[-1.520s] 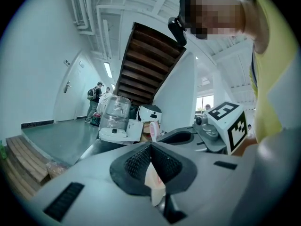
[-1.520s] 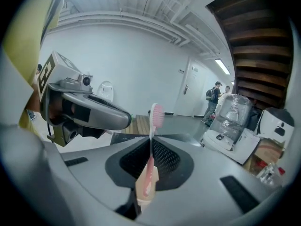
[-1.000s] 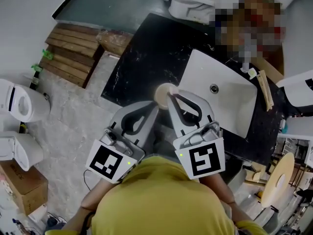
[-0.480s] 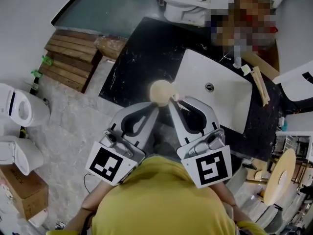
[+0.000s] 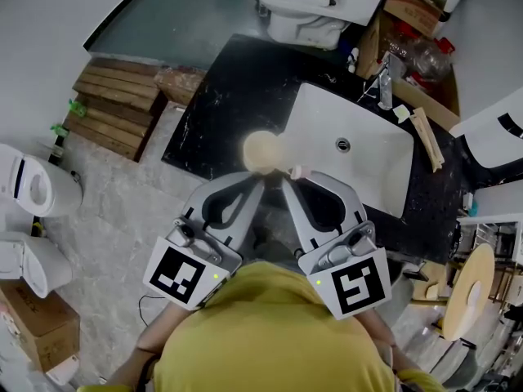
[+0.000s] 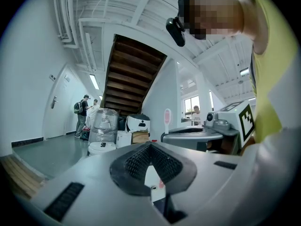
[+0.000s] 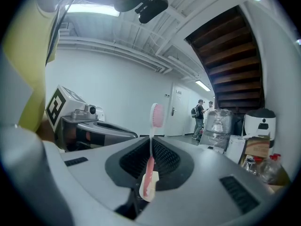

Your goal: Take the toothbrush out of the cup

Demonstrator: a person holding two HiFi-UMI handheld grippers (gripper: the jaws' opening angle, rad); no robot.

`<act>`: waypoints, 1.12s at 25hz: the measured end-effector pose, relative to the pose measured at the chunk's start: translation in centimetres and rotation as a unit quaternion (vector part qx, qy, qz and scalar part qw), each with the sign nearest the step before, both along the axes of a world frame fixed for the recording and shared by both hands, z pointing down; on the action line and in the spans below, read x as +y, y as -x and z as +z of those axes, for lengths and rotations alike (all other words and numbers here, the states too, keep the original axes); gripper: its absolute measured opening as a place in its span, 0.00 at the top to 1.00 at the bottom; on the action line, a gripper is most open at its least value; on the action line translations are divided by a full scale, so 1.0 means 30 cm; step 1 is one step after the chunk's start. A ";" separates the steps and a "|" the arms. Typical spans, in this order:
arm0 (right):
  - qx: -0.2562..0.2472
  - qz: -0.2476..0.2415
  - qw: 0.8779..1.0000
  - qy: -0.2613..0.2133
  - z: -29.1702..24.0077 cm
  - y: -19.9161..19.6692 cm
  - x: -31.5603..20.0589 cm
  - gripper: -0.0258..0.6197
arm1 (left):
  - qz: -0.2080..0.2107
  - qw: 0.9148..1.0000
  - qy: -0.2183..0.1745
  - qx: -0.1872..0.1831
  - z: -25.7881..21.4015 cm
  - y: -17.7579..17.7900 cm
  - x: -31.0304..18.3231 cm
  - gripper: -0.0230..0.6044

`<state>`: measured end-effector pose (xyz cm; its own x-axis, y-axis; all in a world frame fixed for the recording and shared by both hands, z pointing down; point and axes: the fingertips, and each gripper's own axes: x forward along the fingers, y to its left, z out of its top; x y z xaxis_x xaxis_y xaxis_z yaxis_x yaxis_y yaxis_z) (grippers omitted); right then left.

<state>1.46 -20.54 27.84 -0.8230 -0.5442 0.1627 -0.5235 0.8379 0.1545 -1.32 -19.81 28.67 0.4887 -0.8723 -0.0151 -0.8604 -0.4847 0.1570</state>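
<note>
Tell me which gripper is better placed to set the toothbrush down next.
Right. The right gripper is shut on the toothbrush, whose whole length shows free of the cup. The left gripper only points toward the cup and has no toothbrush between its jaws.

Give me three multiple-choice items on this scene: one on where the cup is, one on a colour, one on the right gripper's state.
1. Where is the cup?
A on the counter beside the sink
B in the sink
C on the floor

2. What colour is the toothbrush head?
A blue
B green
C pink

3. The right gripper is:
A open and empty
B shut on the toothbrush
C shut on the cup

Answers:
1 A, the cup stands on the black counter, left of the white sink.
2 C, the head looks pink in the right gripper view.
3 B, the handle sits clamped between its jaws.
</note>
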 end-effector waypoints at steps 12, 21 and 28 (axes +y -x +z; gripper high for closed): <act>-0.009 -0.016 1.000 0.000 0.005 -0.007 0.052 0.91 | -0.006 1.000 -0.005 -0.006 0.003 -0.022 0.054 0.95; -0.013 -0.019 1.000 -0.005 -0.001 0.004 0.062 0.91 | -0.005 1.000 -0.005 -0.003 0.011 -0.016 0.065 0.95; -0.013 -0.017 1.000 -0.004 0.000 -0.006 0.050 0.91 | -0.001 1.000 -0.004 -0.005 0.013 -0.028 0.055 0.95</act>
